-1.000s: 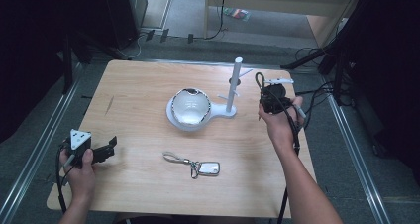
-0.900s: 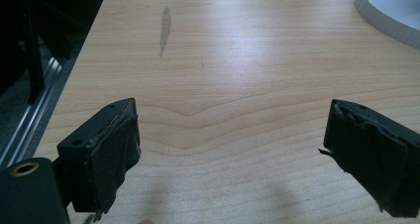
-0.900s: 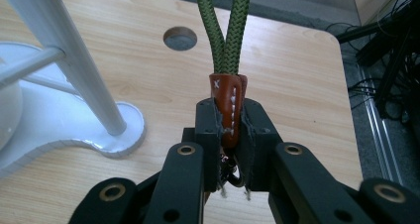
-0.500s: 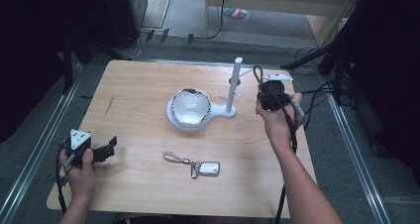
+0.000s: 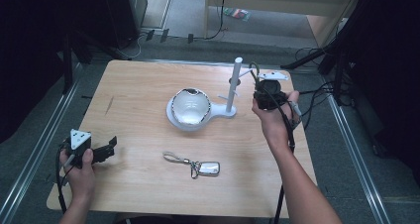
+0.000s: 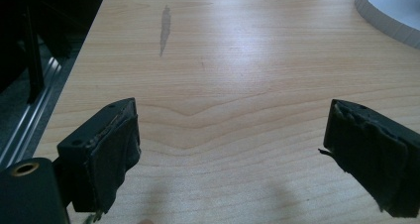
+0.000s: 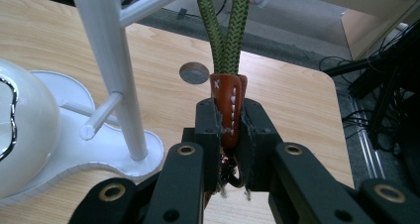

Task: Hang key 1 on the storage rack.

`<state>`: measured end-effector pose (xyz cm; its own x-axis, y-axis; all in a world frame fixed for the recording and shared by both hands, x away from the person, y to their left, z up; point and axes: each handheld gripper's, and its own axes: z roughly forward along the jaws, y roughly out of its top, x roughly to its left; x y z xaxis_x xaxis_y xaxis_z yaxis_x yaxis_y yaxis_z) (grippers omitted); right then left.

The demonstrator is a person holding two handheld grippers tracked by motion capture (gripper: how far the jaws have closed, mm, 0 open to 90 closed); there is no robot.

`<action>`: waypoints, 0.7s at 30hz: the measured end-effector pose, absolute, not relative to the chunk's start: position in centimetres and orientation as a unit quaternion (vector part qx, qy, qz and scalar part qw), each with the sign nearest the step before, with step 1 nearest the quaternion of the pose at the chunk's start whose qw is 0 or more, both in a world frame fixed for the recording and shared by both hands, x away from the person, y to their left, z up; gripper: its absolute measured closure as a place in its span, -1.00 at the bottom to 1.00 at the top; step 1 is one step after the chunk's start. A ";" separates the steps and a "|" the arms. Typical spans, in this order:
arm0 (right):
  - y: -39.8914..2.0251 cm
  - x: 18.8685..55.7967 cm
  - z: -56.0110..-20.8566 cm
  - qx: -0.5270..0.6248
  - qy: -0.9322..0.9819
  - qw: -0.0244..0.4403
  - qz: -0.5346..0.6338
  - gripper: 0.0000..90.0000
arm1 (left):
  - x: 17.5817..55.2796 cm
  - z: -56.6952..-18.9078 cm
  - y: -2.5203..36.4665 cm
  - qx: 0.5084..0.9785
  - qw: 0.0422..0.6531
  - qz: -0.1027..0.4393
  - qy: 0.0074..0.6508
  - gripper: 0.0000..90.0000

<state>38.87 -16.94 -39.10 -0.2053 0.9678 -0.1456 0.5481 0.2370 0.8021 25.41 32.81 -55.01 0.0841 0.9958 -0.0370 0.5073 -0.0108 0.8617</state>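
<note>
Right claw point(image 7: 229, 130) clamped on orange leather tab point(image 7: 229, 105) of green cord loop point(image 7: 225, 26), held up just beside white peg stand point(image 5: 232, 92) | left claw point(image 6: 233, 149) jaws wide apart, nothing between, low over bench point(image 5: 138, 85) at its near left corner | key fob point(image 5: 205, 168) lies on bench, in front of stand.

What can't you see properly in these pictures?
- Green cord loop: its top runs off the upper edge of the right gripper view.
- What hangs under the brown leather tab: hidden between the jaws of the right gripper.
- Key fob: too small in the high view to read.
- White bowl: cut off by the left gripper view's corner.
</note>
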 end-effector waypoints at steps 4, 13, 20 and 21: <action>-16.6 38.7 -39.1 0.528 0.715 0.338 0.310 0.80 | 25.4 -55.0 32.8 0.633 0.377 0.324 0.594 -0.83; -16.0 38.3 -38.9 0.523 0.718 0.338 0.310 0.80 | 25.4 -55.0 32.8 0.633 0.377 0.324 0.594 -0.83; -15.9 38.2 -39.1 0.522 0.721 0.334 0.309 0.80 | 25.4 -55.0 32.8 0.633 0.377 0.324 0.594 -0.83; -15.8 38.2 -39.2 0.522 0.721 0.335 0.309 0.80 | 25.4 -55.0 32.8 0.633 0.377 0.324 0.594 -0.83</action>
